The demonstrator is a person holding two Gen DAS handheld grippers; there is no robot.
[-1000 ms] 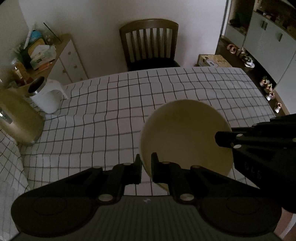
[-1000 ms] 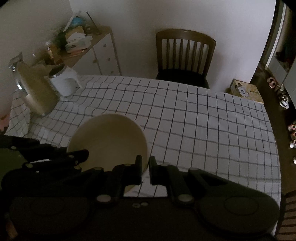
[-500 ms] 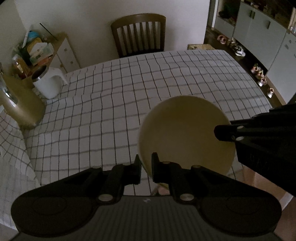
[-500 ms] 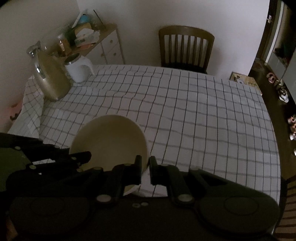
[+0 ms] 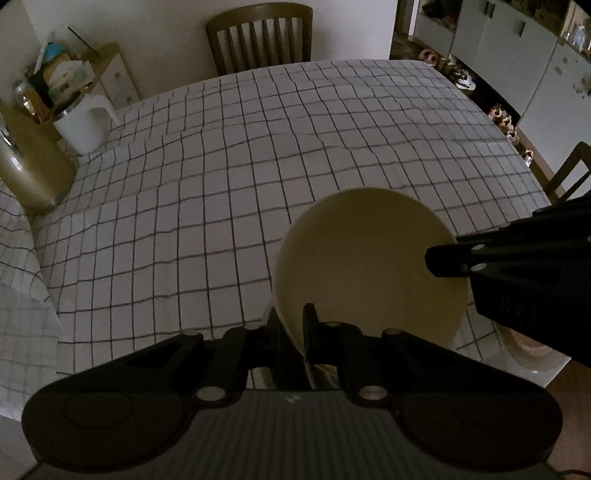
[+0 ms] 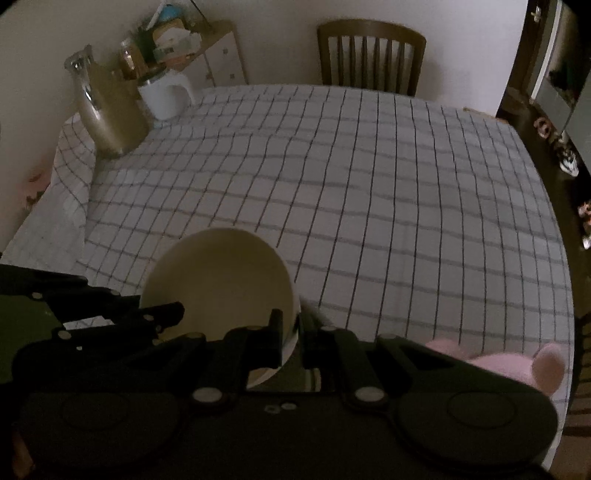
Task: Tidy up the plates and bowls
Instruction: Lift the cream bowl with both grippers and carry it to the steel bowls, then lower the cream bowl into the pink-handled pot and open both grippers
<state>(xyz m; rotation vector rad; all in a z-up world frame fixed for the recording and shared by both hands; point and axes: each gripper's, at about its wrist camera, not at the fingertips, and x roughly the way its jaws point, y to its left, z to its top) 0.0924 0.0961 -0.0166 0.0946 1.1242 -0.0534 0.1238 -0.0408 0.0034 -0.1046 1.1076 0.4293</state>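
Both grippers clamp one round cream ceramic bowl (image 5: 369,266) by opposite rim edges: left gripper (image 5: 291,325), right gripper (image 6: 291,328). It hangs above the checked-cloth surface's (image 5: 221,166) near edge.

the desk (image 5: 229,177) under a white cloth with a dark grid stretches ahead of the fingers. at its far left corner stands a white kettle (image 5: 86,127), and just beside it, nearer the left edge, a tall metallic jug (image 6: 107,110). past that corner a small white drawer unit (image 6: 218,62) carries a clutter of boxes and jars. a dark wooden chair (image 5: 260,35) sits at the far edge, straight ahead. far to the right, pale cabinets (image 5: 517,48) line the floor with shoes (image 5: 463,77) below them. close on the right of the fingers lies something soft and pink (image 6: 517,363).
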